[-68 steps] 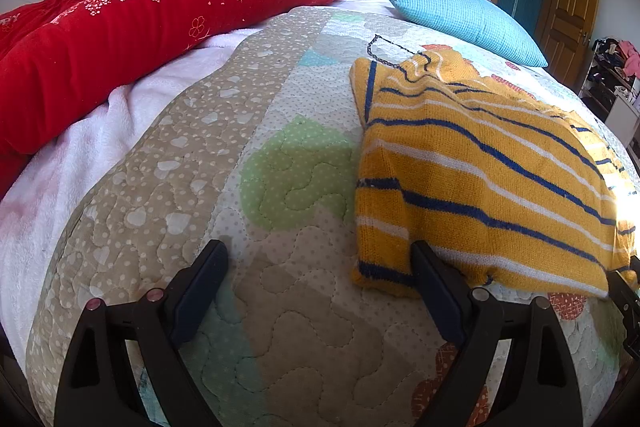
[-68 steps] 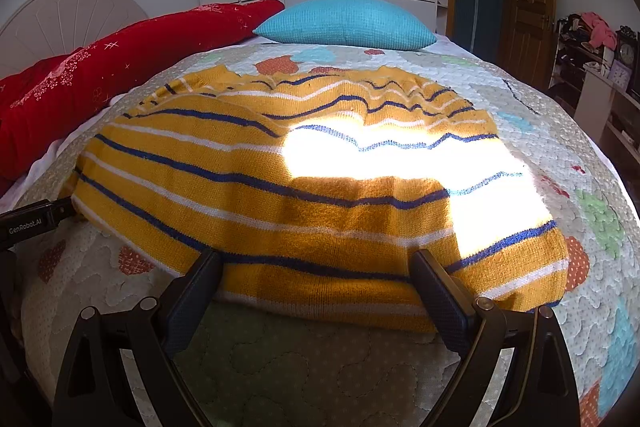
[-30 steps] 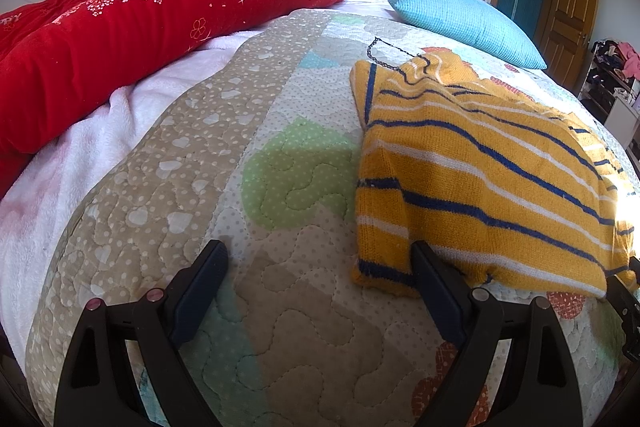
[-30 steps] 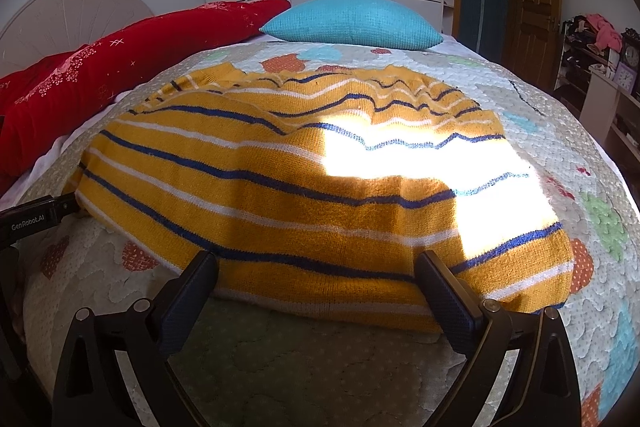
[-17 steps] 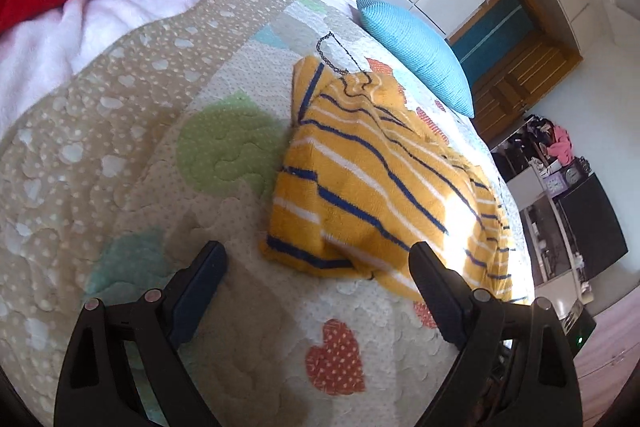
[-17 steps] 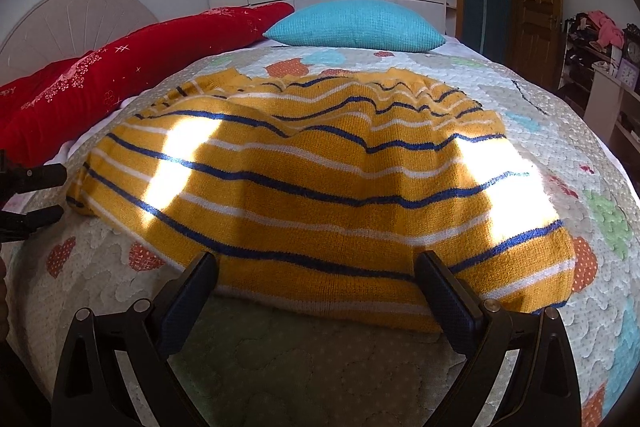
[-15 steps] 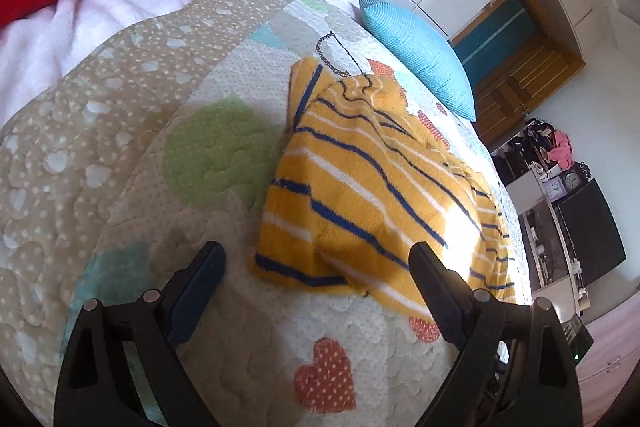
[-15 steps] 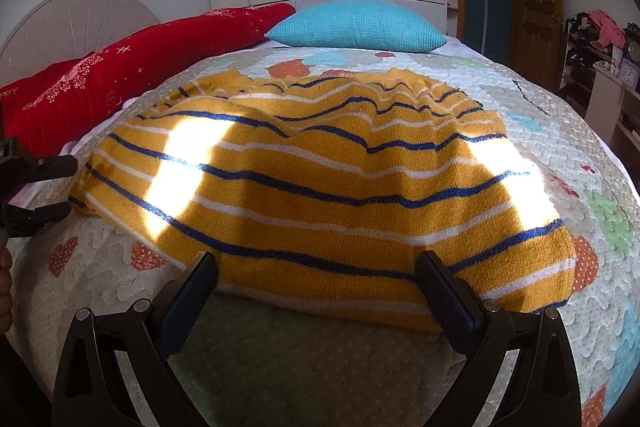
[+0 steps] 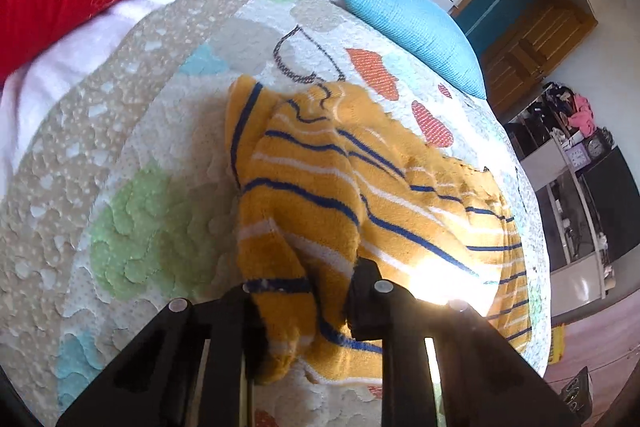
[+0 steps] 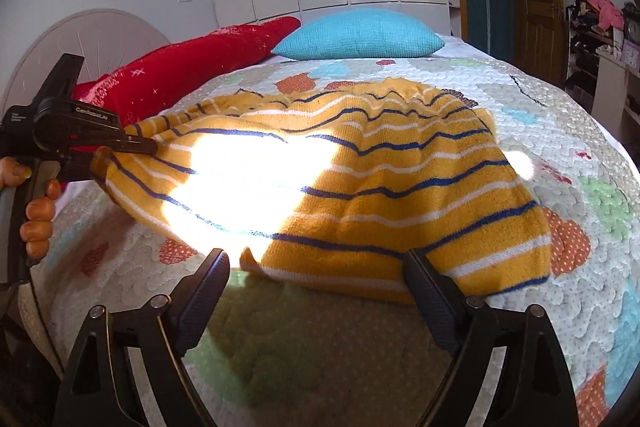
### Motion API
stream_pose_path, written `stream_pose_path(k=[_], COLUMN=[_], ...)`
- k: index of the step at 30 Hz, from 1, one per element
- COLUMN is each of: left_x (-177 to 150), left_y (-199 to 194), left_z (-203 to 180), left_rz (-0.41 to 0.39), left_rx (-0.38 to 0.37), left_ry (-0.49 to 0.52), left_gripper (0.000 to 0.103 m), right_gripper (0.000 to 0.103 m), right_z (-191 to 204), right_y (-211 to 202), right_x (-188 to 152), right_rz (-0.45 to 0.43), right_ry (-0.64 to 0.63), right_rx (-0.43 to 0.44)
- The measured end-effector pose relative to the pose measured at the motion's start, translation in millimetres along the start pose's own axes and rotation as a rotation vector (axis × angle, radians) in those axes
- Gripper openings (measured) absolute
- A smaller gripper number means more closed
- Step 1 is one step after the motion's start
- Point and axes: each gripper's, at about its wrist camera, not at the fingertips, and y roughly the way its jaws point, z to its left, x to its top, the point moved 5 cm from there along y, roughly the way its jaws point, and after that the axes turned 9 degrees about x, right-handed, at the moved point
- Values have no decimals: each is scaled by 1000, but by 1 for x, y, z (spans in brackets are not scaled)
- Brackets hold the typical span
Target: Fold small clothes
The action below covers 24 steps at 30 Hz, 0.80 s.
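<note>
Right wrist view is showing the bed (image 10: 568, 115) carrying the yellow striped sweater (image 10: 360, 187), which is lying across the quilt in front of the blue pillow (image 10: 360, 35) and to the right of the red pillow (image 10: 192, 75). Its long axis is running side to side across this view, roughly parallel to the blue pillow, with the wavy neckline edge pointing toward that pillow and the hem facing the right gripper (image 10: 316, 291). The left end of the garment is lifting off the quilt

The left gripper (image 9: 300, 291) is pinching that end, its jaws closed on a bunched fold of the sweater. The right gripper is hovering just short of the hem, jaws spread wide and holding nothing

To do this fold well, I judge the left side should be carrying its corner up and over toward the sweater's middle, away from the red pillow, keeping the knit taut enough that the stripes are lining up. The right gripper could be pressing or pinching the hem so the body is not sliding toward the blue pillow
</note>
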Motion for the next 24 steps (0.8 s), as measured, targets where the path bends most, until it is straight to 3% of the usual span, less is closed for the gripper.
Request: stream_pose_path(k=[2, 6, 11, 15, 18, 22, 24], left_x=[6, -1, -52, -94, -107, -105, -103], left_y=[-13, -30, -11, 31, 49, 10, -17], left_z=[-29, -113, -221, -271, -274, -261, -245], left_rz=[-35, -76, -21, 65, 96, 101, 49], left_rx=[-17, -105, -202, -182, -161, -317, -331], left_ry=[50, 182, 382, 495, 509, 464, 455], left_gripper=[18, 18, 18, 20, 31, 66, 76], right_gripper=[88, 87, 87, 87, 87, 87, 87], right_z=[-12, -46, -96, -128, -135, -132, -130], right_y=[-20, -60, -101, -116, -123, -130, -128], right_x=[-4, -18, -33, -45, -48, -38, -27], right_rz=[-13, -44, -90, -92, -95, -103, -110], right_ry=[54, 150, 279, 359, 374, 340, 325], right_rx=[39, 13, -40, -85, -86, -97, -87])
